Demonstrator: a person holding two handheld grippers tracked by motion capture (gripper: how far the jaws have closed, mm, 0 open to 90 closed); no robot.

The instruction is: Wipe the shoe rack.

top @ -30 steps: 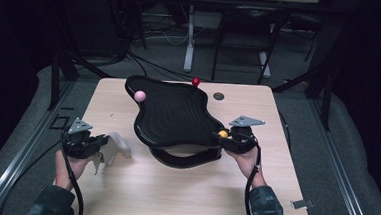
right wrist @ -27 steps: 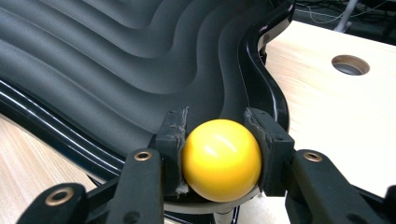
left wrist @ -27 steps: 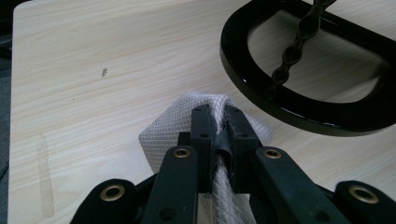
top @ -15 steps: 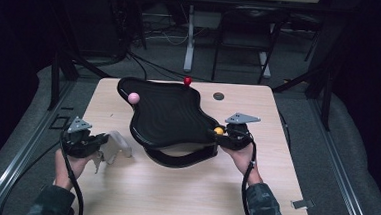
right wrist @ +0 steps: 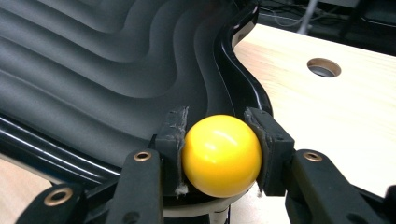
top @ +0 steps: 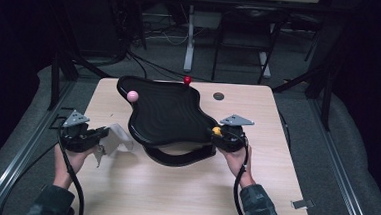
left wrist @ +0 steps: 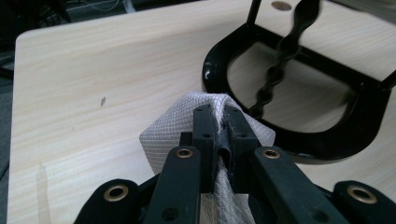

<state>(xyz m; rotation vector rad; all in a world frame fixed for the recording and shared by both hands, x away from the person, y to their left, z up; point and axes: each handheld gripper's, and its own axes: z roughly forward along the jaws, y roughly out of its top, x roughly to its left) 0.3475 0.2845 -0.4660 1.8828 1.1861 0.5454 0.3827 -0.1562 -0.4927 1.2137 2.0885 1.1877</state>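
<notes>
Yellow ball point(top: 217, 131) sits, in the high view, between the jaws of the right hand-held gripper point(top: 222, 137), at the near right rim of the black wavy tray point(top: 170, 111). A pink ball point(top: 132, 96) and a red ball point(top: 187, 80) lie on the tray's far side, well away from that hand-held gripper. The left hand-held gripper point(top: 101, 141) rests over the wooden surface point(top: 183, 187), just left of the tray, closed on a white cloth point(top: 118, 139).

In the left gripper view, the jaws are pinched tight on the white cloth point(left wrist: 187, 126), with the tray's black stand point(left wrist: 299, 135) just beyond.

In the right gripper view, both pads press the yellow ball point(right wrist: 221, 155), held just above the tray's ridged floor point(right wrist: 93, 70).
</notes>
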